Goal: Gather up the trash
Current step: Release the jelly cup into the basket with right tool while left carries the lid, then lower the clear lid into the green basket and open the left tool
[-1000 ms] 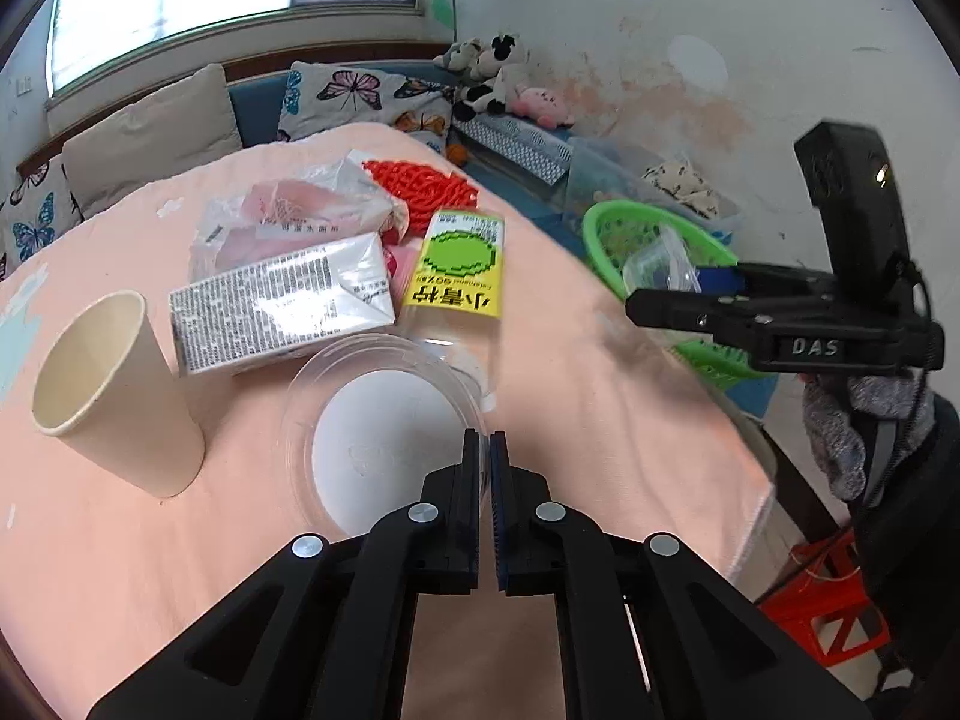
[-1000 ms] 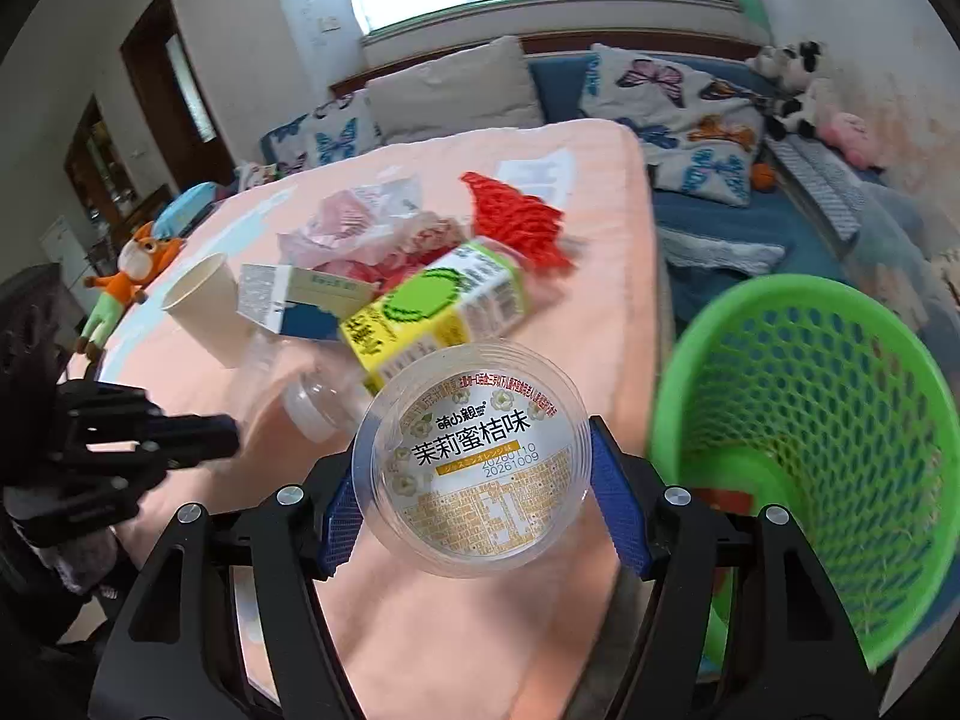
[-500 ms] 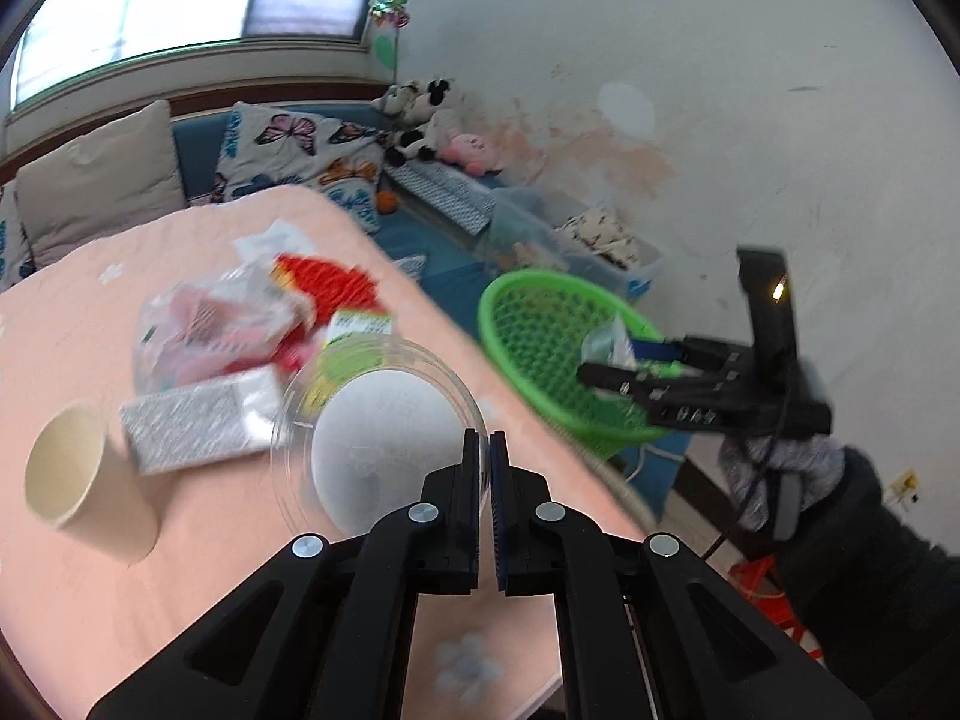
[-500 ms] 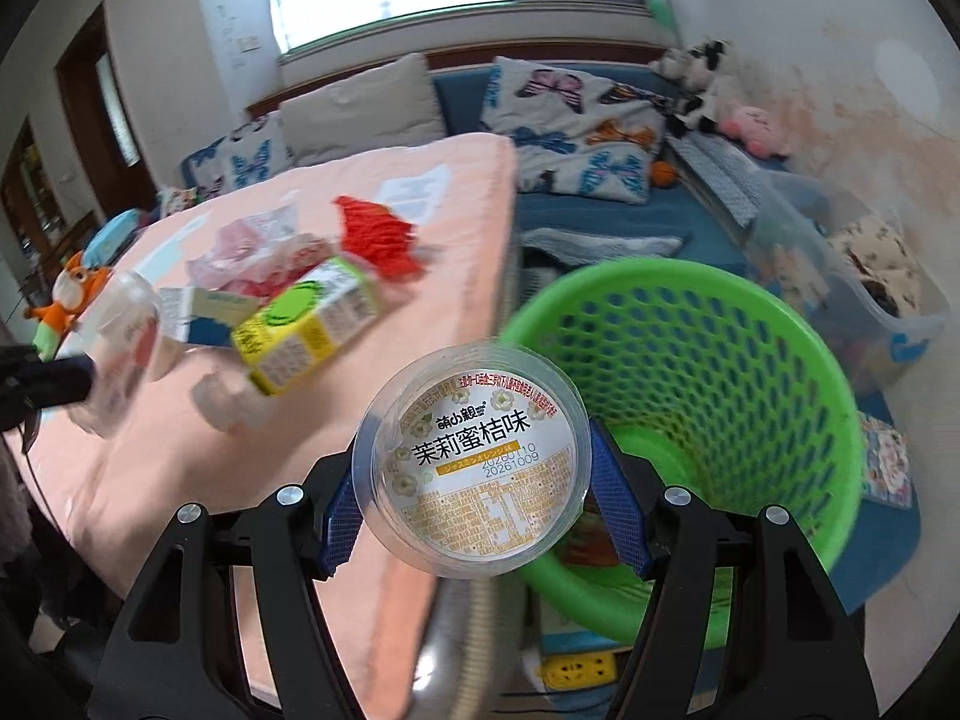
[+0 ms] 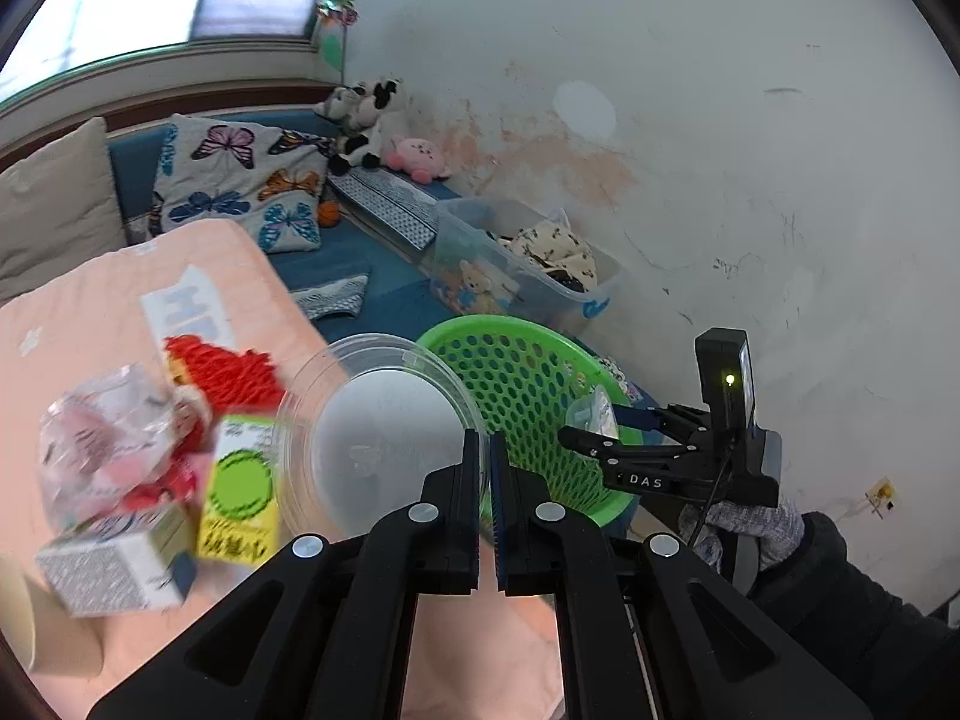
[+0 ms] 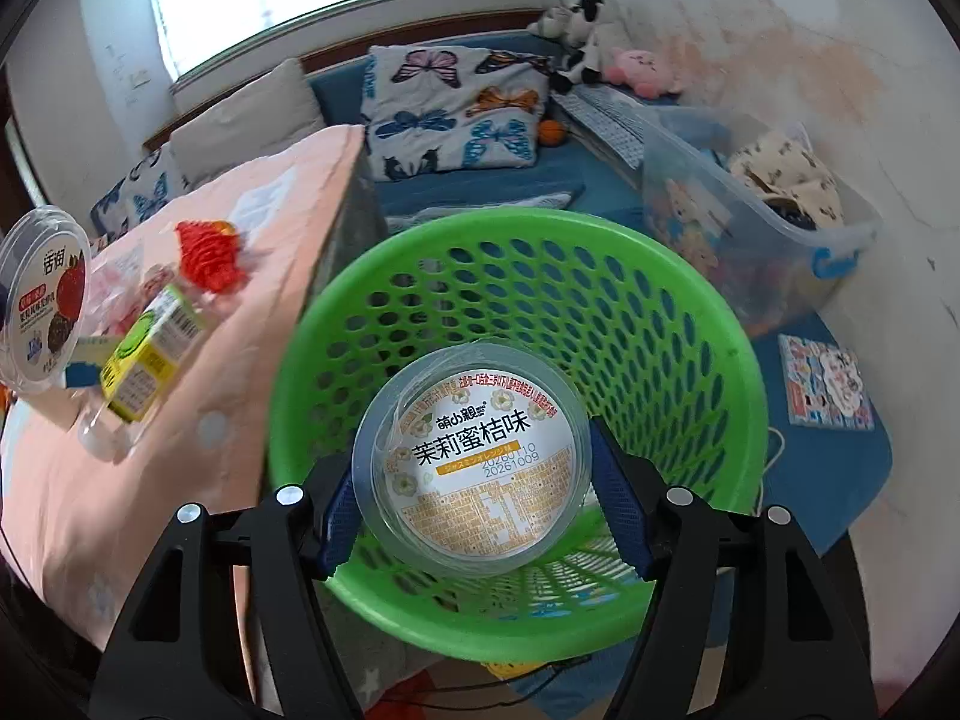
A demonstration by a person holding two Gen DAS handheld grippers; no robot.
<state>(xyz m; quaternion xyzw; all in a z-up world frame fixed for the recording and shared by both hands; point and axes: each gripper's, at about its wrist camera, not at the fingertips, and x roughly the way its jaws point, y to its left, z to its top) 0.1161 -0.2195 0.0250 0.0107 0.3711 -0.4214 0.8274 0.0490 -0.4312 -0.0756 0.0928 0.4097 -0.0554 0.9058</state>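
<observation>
While both cups hung near the green basket [image 6: 690, 324], none had dropped.
Right gripper [image 6: 474, 480] clasped the orange-label cup [image 6: 474, 468]; left gripper [image 5: 486, 474] pinched the clear cup [image 5: 372, 438], apparently; cartons littered the table's edge [image 6: 336, 180].

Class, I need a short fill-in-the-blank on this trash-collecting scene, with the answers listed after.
1. The right gripper holds a clear cup above the ____ basket.
2. The left gripper pinches a clear ____ by its rim.
3. The yellow carton lies on the ____ tablecloth.

Answers: green; lid; pink
</observation>
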